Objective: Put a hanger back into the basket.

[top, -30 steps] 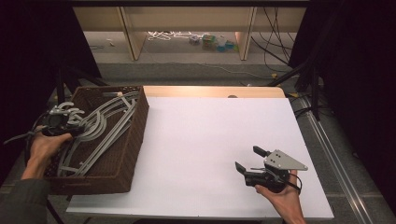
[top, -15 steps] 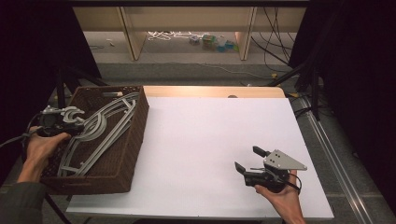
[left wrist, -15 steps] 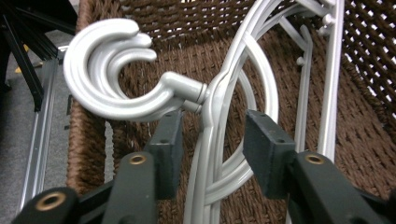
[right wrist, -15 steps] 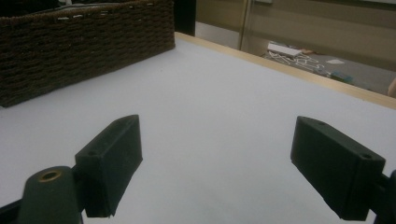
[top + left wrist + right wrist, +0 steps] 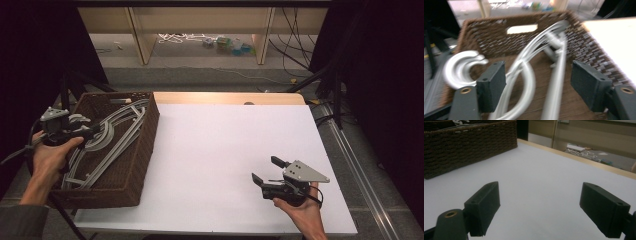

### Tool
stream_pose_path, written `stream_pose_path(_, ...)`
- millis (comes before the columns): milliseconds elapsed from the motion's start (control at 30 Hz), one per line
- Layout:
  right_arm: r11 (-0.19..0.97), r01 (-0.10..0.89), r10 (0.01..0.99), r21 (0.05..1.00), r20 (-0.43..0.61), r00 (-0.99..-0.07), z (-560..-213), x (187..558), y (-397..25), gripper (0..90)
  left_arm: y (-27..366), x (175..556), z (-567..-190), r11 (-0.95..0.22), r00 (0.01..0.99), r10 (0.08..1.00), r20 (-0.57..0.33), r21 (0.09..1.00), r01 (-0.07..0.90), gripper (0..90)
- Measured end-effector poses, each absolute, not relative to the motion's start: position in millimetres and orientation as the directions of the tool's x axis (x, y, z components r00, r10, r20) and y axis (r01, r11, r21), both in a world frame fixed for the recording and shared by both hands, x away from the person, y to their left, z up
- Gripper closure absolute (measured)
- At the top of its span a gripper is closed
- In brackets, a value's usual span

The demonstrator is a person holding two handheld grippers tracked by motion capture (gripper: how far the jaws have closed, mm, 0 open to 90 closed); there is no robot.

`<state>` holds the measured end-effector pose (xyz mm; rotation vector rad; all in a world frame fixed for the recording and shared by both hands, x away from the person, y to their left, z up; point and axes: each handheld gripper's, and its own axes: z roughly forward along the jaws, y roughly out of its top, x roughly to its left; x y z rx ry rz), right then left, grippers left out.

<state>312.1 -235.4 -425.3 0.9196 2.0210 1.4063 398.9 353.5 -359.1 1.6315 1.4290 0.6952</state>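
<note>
You had your left gripper [image 5: 90,131] spread wide over the grey plastic hangers [image 5: 529,75] in the brown wicker basket [image 5: 142,150], lining up a grab, while the right gripper [image 5: 267,172] idled, jaws apart and empty.

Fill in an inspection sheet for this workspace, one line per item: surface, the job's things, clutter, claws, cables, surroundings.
Surface: white tabletop, bare around the right claw.
Job's things: grey plastic hangers piled in a brown wicker basket at the table's left edge.
Clutter: nothing seen on the table.
Claws: left claw open, over the basket above the hangers; right claw open, empty, low over the table's near right.
Cables: a cable trails from the left claw; black cables hang at far right.
Surroundings: wooden shelf unit with small items on the floor beyond; dark drapes on both sides.
</note>
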Motion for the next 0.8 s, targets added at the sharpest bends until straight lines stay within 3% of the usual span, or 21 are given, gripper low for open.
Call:
stream_pose_path(100,0.235,0.26,0.764,0.937,-0.013,-0.645,-424.7,311.0,-234.8,17.4,339.5,389.1,-356.7,0.015,0.245,0.959,-0.145,0.885,0.465,21.4)
stream_pose_path(367,0.215,0.247,0.761,0.945,-0.003,-0.649,-426.5,311.6,-232.1,17.4,298.0,363.1,-352.9,0.062,0.324,0.926,-0.194,0.925,0.375,22.3)
stream_pose_path(800,0.219,0.244,0.766,0.945,-0.011,-0.643,-425.1,310.1,-231.9,17.4,244.4,340.8,-363.6,0.038,0.443,0.874,-0.201,0.936,0.351,21.7)
